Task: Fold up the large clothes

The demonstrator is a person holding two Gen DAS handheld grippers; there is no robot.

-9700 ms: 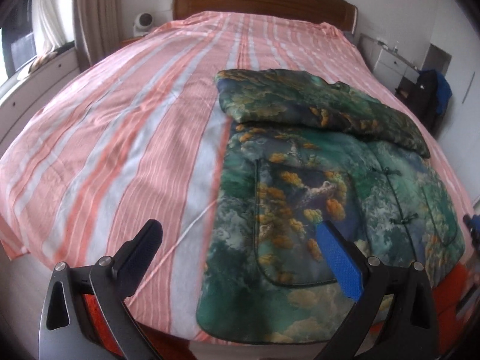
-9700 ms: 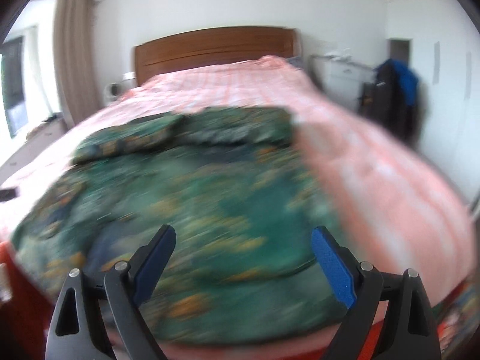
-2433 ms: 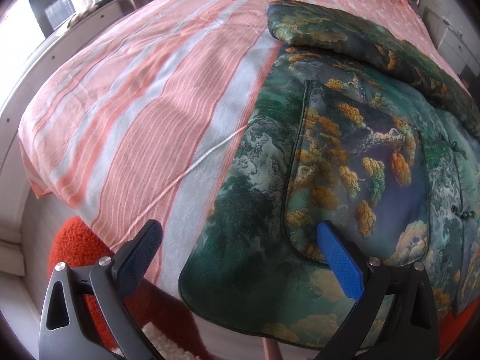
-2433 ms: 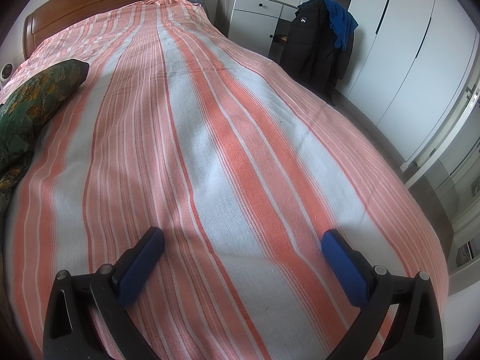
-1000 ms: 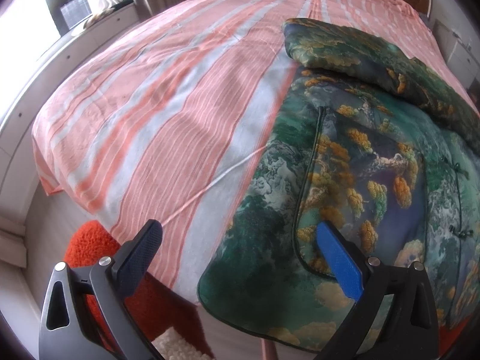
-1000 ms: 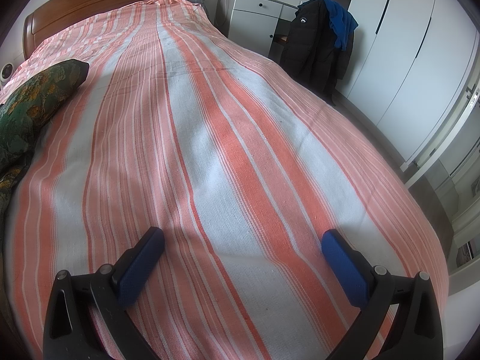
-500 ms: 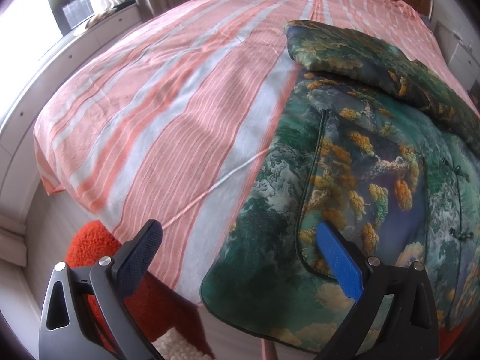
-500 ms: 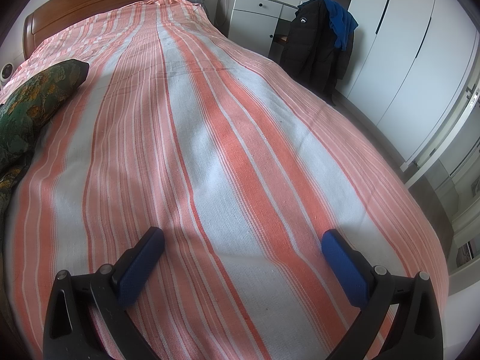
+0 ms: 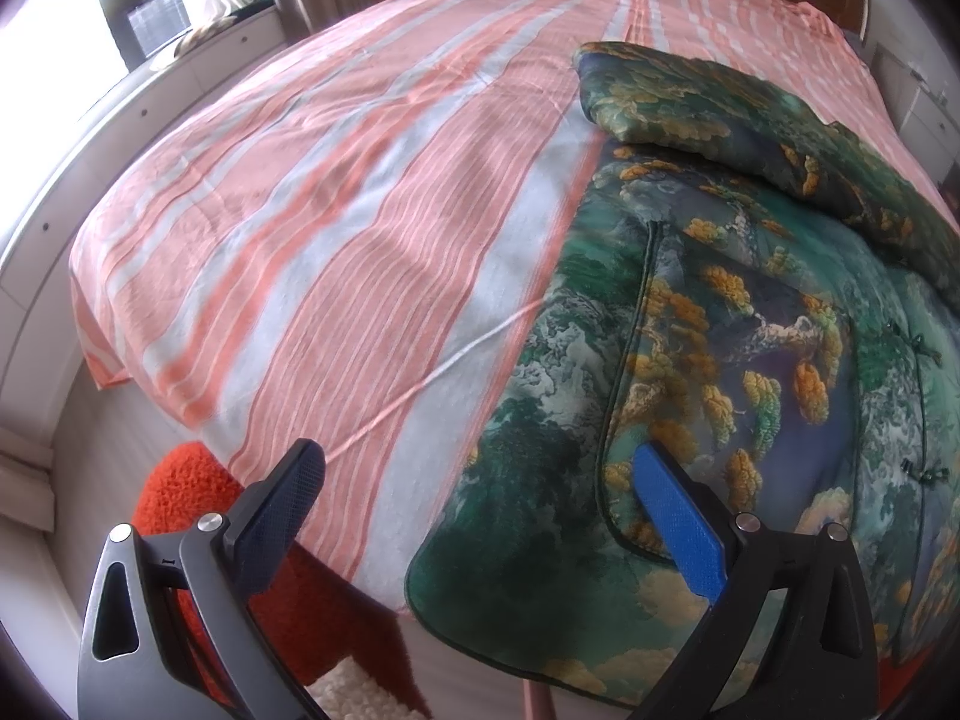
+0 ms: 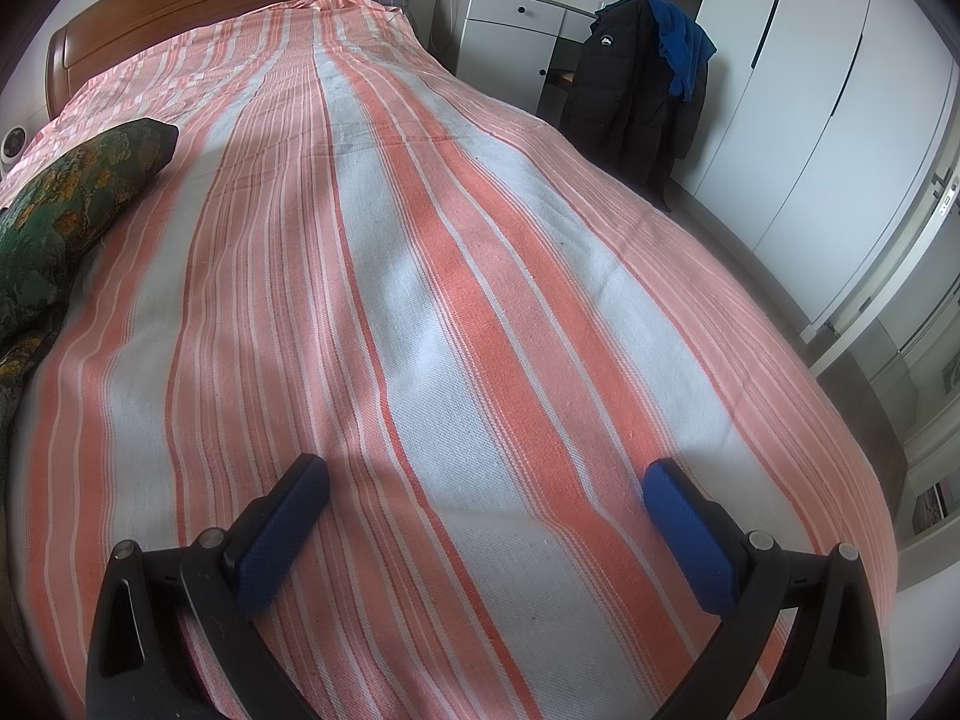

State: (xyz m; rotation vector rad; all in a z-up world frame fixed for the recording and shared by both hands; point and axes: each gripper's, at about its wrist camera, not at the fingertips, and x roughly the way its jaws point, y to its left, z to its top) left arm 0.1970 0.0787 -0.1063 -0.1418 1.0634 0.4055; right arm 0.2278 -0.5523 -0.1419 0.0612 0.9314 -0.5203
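A green padded jacket (image 9: 720, 324) with gold and blue landscape print lies flat on the striped bed (image 9: 336, 228), its hem at the near edge and a sleeve folded across the top. My left gripper (image 9: 480, 474) is open and empty, above the jacket's near left corner. In the right wrist view only the jacket's sleeve end (image 10: 72, 192) shows at the far left. My right gripper (image 10: 486, 504) is open and empty, low over bare bedspread (image 10: 456, 312).
An orange knitted cushion (image 9: 198, 498) lies on the floor below the bed's near left corner. A white dresser (image 10: 516, 42) and a chair with a black coat (image 10: 636, 90) stand right of the bed. White wardrobe doors (image 10: 798, 120) line the right wall.
My left gripper has drifted slightly back and left, so the jacket sits a little further right in view. The right gripper has not moved.
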